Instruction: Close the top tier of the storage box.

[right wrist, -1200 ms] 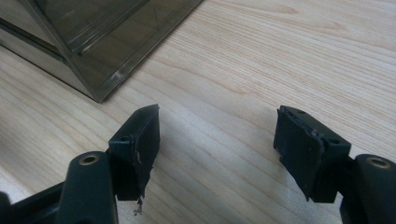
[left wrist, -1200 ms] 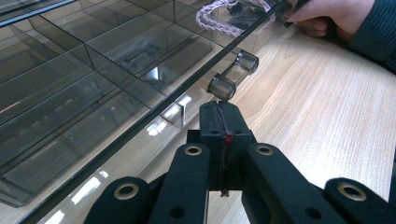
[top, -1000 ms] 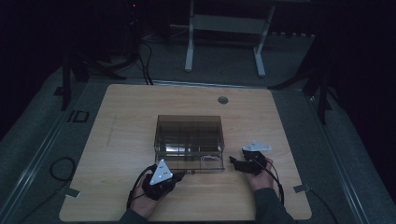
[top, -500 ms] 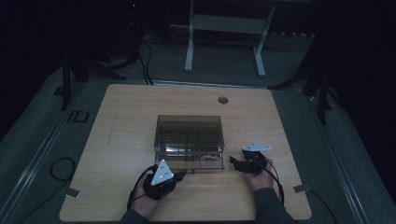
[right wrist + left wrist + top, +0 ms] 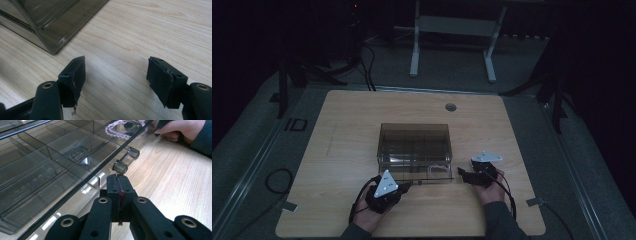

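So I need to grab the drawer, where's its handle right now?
In the left gripper view the handle sits on the drawer front, just ahead of the shut left gripper.

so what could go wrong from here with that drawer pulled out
The left gripper is shut just short of the handle, gripping nothing, so a pull or push could slip past it. The drawer of the clear box sticks out, so a hard shove might slide the whole box. The right gripper is open beside the box corner and could knock it. The cord may snag.
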`<state>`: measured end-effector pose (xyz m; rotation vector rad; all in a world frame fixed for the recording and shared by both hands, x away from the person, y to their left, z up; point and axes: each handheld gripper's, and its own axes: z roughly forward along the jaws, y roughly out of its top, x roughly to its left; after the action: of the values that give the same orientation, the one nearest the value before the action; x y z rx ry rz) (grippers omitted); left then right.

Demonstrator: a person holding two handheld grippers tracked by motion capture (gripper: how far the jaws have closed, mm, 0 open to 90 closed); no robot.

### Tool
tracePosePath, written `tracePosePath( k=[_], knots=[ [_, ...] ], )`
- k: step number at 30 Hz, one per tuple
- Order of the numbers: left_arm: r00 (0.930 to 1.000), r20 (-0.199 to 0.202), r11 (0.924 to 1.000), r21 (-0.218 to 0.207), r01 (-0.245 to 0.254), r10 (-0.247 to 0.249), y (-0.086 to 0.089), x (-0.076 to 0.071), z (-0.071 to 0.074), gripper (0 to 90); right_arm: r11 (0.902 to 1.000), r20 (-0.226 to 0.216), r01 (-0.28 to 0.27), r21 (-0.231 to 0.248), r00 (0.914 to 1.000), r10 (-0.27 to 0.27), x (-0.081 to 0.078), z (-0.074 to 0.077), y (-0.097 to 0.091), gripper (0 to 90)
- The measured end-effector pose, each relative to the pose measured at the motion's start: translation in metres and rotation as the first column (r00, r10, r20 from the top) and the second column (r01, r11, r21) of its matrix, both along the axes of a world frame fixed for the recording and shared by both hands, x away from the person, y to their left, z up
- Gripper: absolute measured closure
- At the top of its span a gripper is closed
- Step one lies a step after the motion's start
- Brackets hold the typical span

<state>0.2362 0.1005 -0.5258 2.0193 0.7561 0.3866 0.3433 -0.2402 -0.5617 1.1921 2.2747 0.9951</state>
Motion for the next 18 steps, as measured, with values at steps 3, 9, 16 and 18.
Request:
tracePosePath(
  k=[3,9,16,18],
  knots=[
    [1.0,0.002,1.0,0.0,-0.003,0.003,-0.0003,0.001,0.0004,89.6,1.0,0.0,0.0,0.0,1.0,0.0,0.0,0.0,0.0,31.3],
    [0.9999,0.006,0.9999,-0.007,-0.013,0.013,0.0012,0.003,0.0023,89.6,1.0,0.0,0.0,0.0,1.0,0.0,0.0,0.0,0.0,31.3],
    [0.9997,0.011,0.9997,-0.006,-0.023,0.023,0.0021,0.0046,0.0037,89.6,1.0,0.0,0.0,0.0,1.0,0.0,0.0,0.0,0.0,31.3],
    [0.9996,0.011,0.9996,-0.006,-0.027,0.027,0.002,0.0053,0.0039,89.6,1.0,0.0,0.0,0.0,1.0,0.0,0.0,0.0,0.0,31.3]
  ],
)
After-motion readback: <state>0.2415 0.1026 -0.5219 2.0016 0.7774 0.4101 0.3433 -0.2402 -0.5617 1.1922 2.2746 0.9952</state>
